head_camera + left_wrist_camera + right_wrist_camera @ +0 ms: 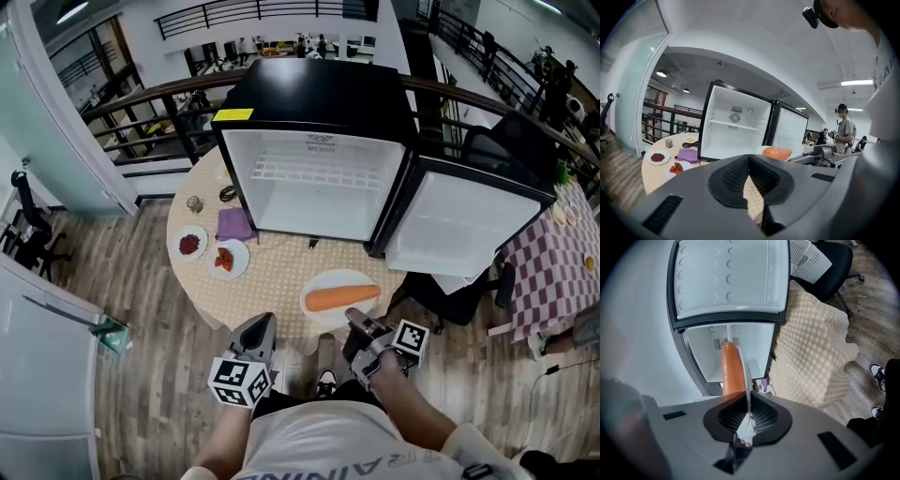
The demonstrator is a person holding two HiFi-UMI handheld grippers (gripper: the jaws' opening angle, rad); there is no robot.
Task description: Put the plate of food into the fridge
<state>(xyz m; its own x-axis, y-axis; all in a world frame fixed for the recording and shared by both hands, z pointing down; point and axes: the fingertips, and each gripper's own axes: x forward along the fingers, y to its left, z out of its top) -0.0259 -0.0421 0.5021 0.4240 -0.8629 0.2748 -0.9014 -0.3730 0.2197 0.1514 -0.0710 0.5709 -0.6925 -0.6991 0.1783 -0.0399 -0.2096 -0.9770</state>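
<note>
Plate (pixel 330 322) sits clamped in the right gripper (pixel 749 414); left gripper (pixel 749 176) closed, empty; yellow label (pixel 232 114) on fridge (pixel 319 98) illegible.

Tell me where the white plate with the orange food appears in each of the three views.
Head view: plate lower centre, near the table's front edge, right gripper shut on its rim.
Left gripper view: plate right of centre, before the fridge.
Right gripper view: plate edge-on at centre, between the jaws.
Shared landmark: the open fridge.

Purple cloth (pixel 234 224); strawberry dish (pixel 227 260)
</note>
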